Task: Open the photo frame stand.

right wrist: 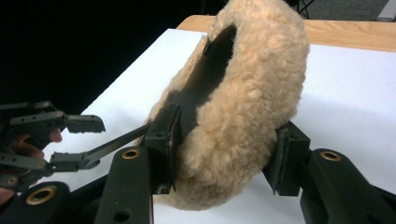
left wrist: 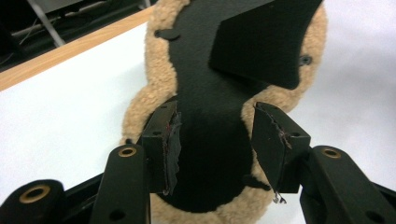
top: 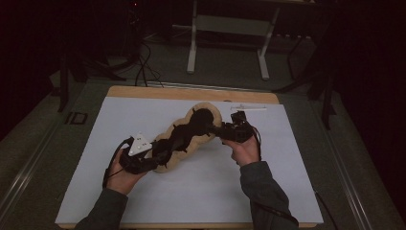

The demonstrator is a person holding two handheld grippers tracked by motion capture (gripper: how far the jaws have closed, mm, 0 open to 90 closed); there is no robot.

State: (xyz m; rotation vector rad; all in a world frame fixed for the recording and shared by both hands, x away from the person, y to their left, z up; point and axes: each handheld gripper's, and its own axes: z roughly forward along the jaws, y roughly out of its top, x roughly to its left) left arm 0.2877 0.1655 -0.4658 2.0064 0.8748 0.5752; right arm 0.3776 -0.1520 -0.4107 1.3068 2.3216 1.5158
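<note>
A peanut-shaped pad [top: 178,139] of tan fleece with a black felt face lies slantwise on the white sheet [top: 191,191]. My right gripper [top: 219,129] is shut on the far lobe's edge. In the right gripper view [right wrist: 224,154] one jaw presses the black face and the other the fleece [right wrist: 252,84], with that end raised on edge. My left gripper [top: 160,155] is at the near end. In the left gripper view [left wrist: 215,140] its open jaws straddle the pad's narrow waist [left wrist: 210,154]. A black flap [left wrist: 261,42] stands up from the felt. The left gripper [right wrist: 93,142] also appears at the left of the right gripper view.
A thin white stick [top: 249,108] lies at the back right of the sheet. The wooden table edge [top: 191,92] runs behind it. A metal stand [top: 230,28] and cables are on the dark floor beyond. Bare white sheet spreads to the front and both sides.
</note>
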